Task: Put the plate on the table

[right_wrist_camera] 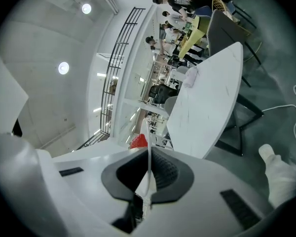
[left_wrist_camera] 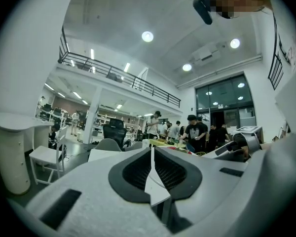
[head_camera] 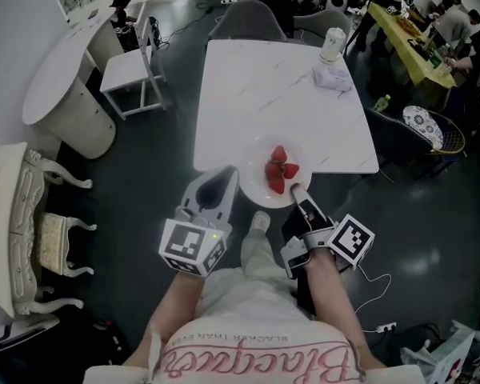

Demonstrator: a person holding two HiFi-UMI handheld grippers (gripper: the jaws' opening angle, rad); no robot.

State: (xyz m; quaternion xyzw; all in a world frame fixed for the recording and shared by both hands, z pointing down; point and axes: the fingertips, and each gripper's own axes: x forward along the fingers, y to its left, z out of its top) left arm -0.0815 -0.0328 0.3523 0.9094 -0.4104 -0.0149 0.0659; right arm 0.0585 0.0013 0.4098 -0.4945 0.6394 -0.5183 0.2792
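A white plate (head_camera: 254, 185) carrying several red strawberries (head_camera: 280, 169) lies at the near edge of the white marble table (head_camera: 272, 94), partly overhanging it. My left gripper (head_camera: 230, 176) is shut on the plate's left rim. My right gripper (head_camera: 296, 190) is shut on its near right rim. In the left gripper view the plate's thin edge (left_wrist_camera: 152, 174) runs between the closed pads of the left gripper (left_wrist_camera: 153, 154). The right gripper view shows the same rim (right_wrist_camera: 148, 167) pinched in the right gripper (right_wrist_camera: 149, 154), with a strawberry (right_wrist_camera: 138, 141) beyond and the tabletop (right_wrist_camera: 207, 102) ahead.
A white cup (head_camera: 333, 45) and a crumpled cloth (head_camera: 334, 77) sit at the table's far right corner. A grey chair (head_camera: 248, 18) stands behind the table, a white chair (head_camera: 132, 74) to its left, a wicker chair (head_camera: 432, 130) to its right. People gather round a yellow table (head_camera: 408, 30).
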